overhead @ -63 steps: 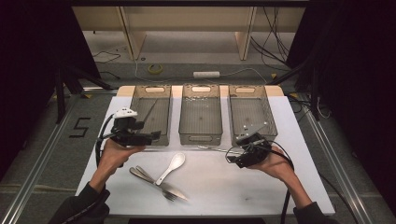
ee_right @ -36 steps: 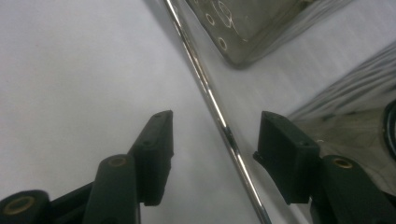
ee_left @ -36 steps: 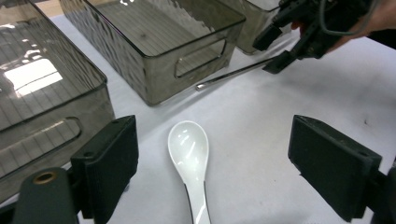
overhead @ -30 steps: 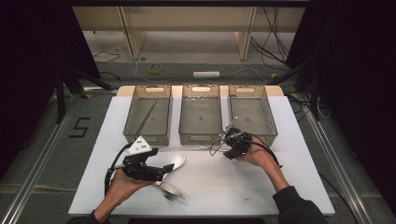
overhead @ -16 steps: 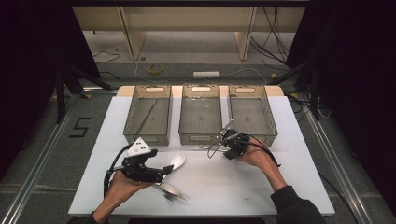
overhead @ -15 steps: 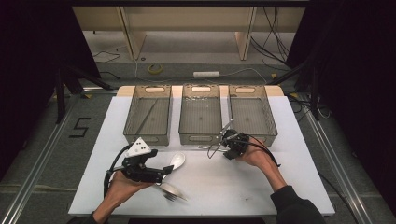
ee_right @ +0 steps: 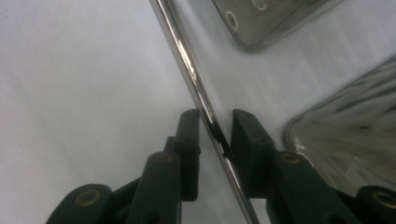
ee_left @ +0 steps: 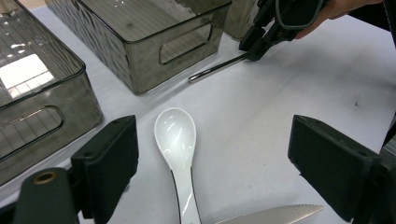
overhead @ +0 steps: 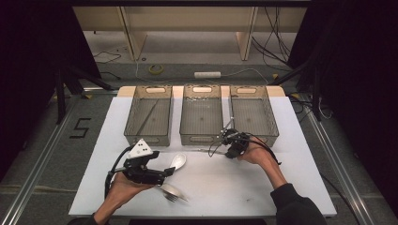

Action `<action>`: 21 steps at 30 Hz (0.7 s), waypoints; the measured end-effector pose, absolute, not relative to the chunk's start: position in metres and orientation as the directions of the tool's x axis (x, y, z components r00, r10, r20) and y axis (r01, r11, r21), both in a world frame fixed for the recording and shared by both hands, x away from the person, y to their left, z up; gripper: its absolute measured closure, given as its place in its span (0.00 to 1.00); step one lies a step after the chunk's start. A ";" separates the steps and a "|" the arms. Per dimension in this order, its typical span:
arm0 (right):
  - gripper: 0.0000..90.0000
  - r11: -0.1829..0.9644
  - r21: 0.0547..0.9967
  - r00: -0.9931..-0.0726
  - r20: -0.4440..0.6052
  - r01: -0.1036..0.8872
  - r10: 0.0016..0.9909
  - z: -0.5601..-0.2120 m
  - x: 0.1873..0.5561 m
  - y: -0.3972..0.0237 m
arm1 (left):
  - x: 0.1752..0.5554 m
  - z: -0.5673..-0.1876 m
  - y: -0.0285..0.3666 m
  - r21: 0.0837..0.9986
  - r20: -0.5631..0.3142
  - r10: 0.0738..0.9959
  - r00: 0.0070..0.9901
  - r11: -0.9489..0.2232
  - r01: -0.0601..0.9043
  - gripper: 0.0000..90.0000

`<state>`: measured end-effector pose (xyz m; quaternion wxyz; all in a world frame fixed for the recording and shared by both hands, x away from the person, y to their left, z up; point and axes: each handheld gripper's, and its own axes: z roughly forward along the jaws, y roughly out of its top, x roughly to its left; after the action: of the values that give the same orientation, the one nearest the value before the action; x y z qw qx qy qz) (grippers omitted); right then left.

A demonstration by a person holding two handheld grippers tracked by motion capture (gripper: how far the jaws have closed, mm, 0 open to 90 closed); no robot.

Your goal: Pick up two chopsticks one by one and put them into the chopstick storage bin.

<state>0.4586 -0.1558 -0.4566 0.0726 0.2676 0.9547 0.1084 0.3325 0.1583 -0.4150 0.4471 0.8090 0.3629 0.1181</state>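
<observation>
Left hand-held gripper (overhead: 164, 174) at 7 o'clock on the white tabletop (overhead: 300, 187), jaws spread wide, holding nothing; white spoon (ee_left: 180, 144) lies between them, untouched, bowl toward 12. Serrated knife (ee_left: 275, 215) just beside its handle. Three clear bins (overhead: 202, 117) in a row at 12 o'clock. Right hand-held gripper (overhead: 224, 146) at 3 o'clock, jaws just closing, nearly shut around a thin metal rod (ee_right: 196, 86) lying on the tabletop before the middle bin.
</observation>
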 end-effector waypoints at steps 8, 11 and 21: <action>0.86 0.850 0.205 -0.860 -0.062 0.486 0.507 -0.456 0.459 -0.153 | 0.332 -0.415 0.159 0.807 -0.130 0.693 0.709 -0.341 0.481 0.18; 0.87 0.860 0.187 -0.867 -0.069 0.475 0.493 -0.456 0.459 -0.151 | 0.332 -0.415 0.158 0.807 -0.131 0.693 0.709 -0.340 0.482 0.18; 0.94 0.883 0.165 -0.888 -0.072 0.439 0.454 -0.455 0.458 -0.147 | 0.332 -0.416 0.157 0.804 -0.130 0.697 0.705 -0.343 0.487 0.18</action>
<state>0.4582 -0.1470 -0.4555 0.0544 0.2304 0.9689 0.0723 0.3324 0.1570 -0.4158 0.4420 0.8107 0.3650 0.1190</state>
